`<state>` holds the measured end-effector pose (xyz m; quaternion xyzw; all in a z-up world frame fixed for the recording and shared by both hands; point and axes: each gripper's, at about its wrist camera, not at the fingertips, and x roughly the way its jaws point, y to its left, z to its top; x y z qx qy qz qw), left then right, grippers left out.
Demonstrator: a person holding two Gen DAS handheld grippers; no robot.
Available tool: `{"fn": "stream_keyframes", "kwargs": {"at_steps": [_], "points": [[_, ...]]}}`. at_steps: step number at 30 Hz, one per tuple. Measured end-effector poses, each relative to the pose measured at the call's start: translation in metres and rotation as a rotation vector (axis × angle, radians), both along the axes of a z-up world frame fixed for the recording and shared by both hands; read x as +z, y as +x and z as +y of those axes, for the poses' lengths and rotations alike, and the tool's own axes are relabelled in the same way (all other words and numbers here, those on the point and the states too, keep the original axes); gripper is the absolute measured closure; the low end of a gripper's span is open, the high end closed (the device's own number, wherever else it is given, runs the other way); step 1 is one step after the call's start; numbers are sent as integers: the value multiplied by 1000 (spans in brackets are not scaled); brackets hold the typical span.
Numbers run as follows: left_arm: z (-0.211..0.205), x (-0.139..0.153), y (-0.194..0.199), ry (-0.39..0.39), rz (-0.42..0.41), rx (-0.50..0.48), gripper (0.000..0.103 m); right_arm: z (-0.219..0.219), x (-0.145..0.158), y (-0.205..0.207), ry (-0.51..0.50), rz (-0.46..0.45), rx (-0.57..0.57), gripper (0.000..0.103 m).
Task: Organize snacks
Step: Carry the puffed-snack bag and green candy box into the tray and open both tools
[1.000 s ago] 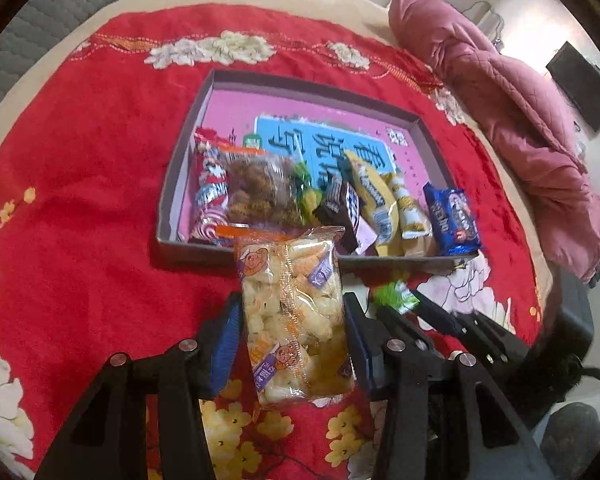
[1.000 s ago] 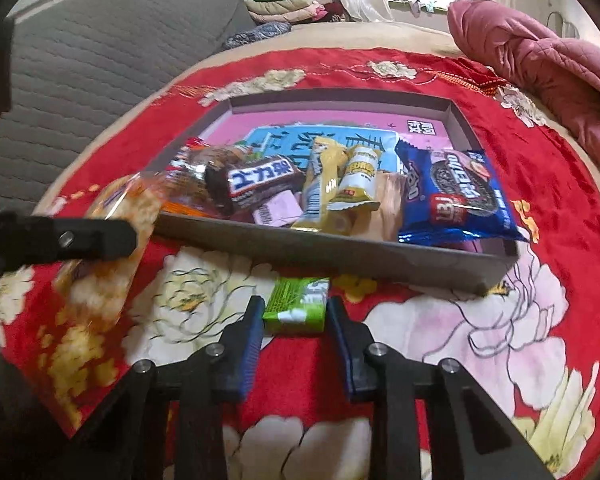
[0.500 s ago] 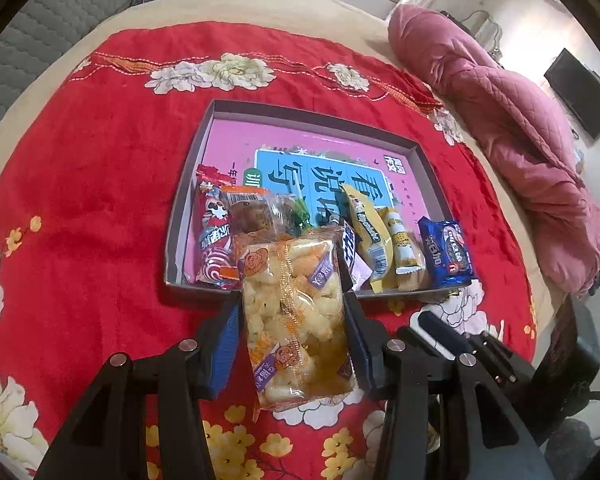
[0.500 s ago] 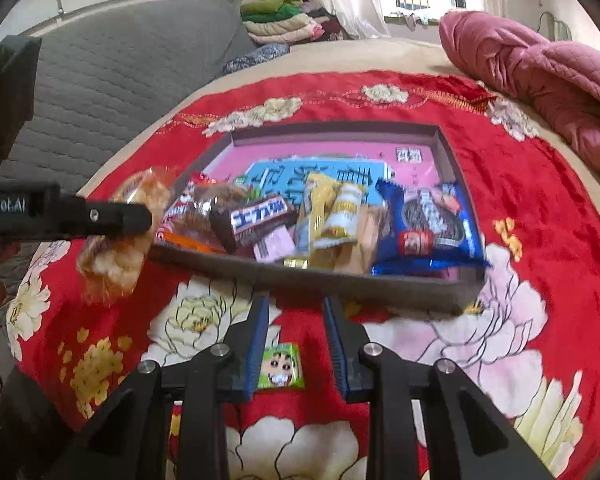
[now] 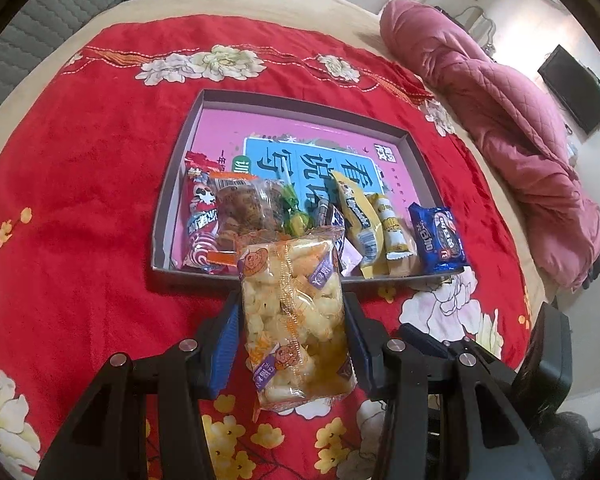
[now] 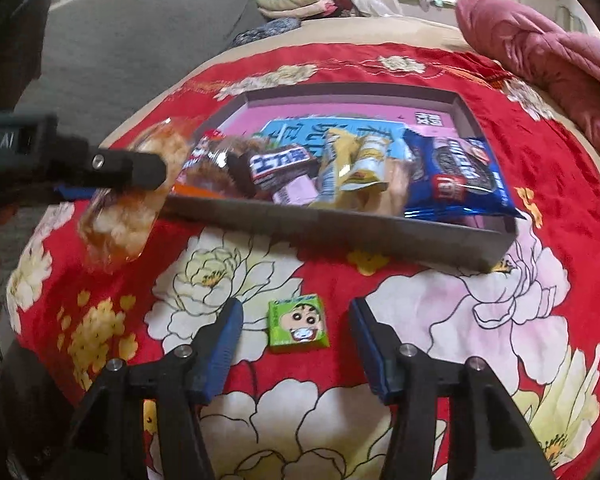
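The right tool (image 6: 296, 328) stood apart, its jaws having just been opening; the small green packet (image 6: 299, 322) lay loose on the red bedspread (image 6: 560, 184) between them, touching neither pad. To regrip well, the pads would need to square up to the packet's flat sides before closing. The left tool (image 5: 290, 328) was clamped on the puffed-snack bag (image 5: 296, 320), held short of the tray's near wall (image 5: 196, 280). Beyond it, the tray (image 5: 416, 148) held snacks crowded along its near side; the far part looked free for placing.
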<state>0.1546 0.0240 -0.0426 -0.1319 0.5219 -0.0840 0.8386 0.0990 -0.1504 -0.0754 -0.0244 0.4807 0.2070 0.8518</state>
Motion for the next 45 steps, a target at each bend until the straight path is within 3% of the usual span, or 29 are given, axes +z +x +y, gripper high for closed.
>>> {"fn": "stream_keyframes", "kwargs": {"at_steps": [3,7,14,20,33,45], "points": [[0,0,1,0,0,-3,53,5,-7,0,-25,23,29,72],[-1,2,1,3,-7,-4,53,3,-6,-1,-11,13,43,72],[1,11,12,21,-29,-5,53,-2,30,9,68,-101,14,72],[-2,18,32,50,-53,-19,53,0,44,31,65,-155,-13,72],[-8,5,62,96,-41,-24,53,11,32,64,43,-167,-25,72],[-10,-7,63,96,-25,-19,53,6,23,69,54,-145,-57,72]]}}
